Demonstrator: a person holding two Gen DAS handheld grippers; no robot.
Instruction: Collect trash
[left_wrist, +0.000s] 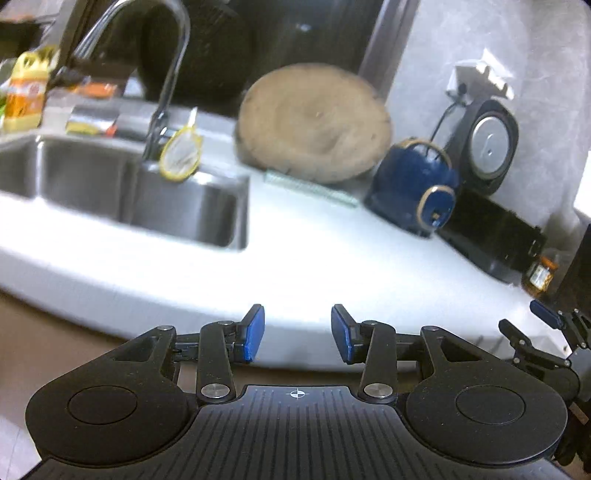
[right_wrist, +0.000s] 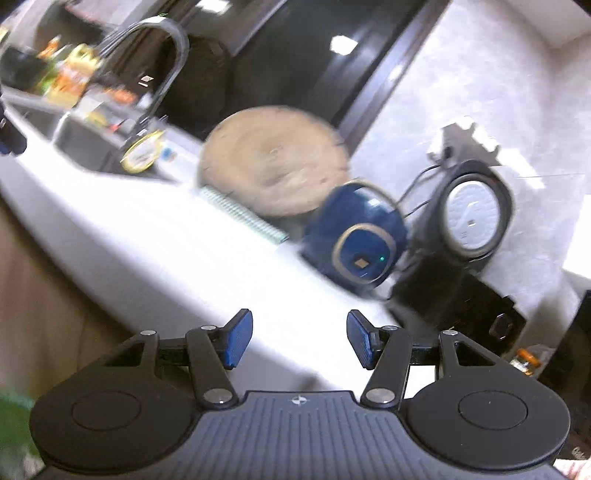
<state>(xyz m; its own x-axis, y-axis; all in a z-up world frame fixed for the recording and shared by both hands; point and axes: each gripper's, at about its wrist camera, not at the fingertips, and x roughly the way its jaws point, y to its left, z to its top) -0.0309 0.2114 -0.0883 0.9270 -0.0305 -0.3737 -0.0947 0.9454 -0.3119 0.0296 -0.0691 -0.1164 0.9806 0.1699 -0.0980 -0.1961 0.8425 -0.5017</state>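
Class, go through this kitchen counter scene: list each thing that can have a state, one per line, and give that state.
left gripper: open, nothing between its fingers.
right gripper: open, nothing between its fingers.
faucet: no water running.
sink: basin looks empty, as far as visible.
round wooden board: propped on edge against the back.
blue appliance: standing on the counter.
yellow bottle: upright behind the sink.

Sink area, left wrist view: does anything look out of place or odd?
A yellow-rimmed strainer is propped against the base of the faucet at the sink edge, tilted rather than lying flat. Nothing looks spilled or damaged, though the picture is blurred.
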